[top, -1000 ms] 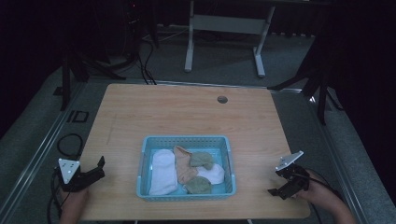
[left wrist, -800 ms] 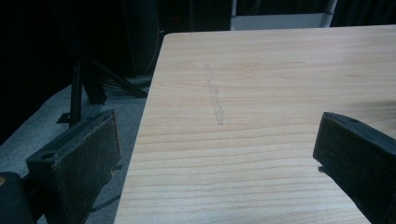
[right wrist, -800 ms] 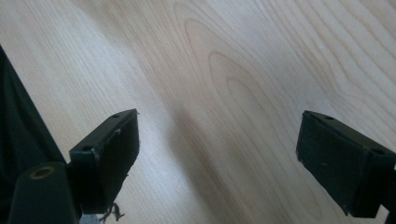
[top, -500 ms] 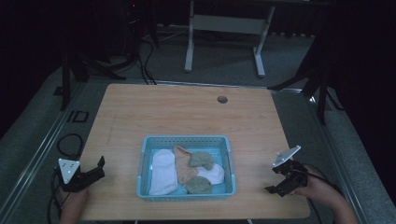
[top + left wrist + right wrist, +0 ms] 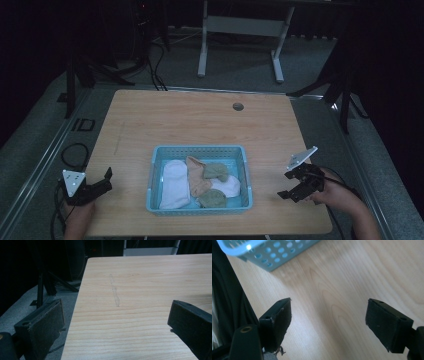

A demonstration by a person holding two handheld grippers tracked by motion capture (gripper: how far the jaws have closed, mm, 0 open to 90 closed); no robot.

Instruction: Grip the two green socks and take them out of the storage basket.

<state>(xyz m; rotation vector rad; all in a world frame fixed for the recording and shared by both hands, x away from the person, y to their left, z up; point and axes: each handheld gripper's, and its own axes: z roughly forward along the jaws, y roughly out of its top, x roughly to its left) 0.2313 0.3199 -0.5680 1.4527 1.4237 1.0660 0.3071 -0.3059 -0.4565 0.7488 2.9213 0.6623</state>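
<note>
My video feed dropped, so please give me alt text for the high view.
A blue basket of socks sits on a wooden table. The left tool rests open at its near left corner, and the right tool hovers open to the basket's right.

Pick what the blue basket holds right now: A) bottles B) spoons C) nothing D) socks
D: the blue basket holds a loose heap of socks, white, peach and green; both grippers sit open on either side of it, empty.
</note>
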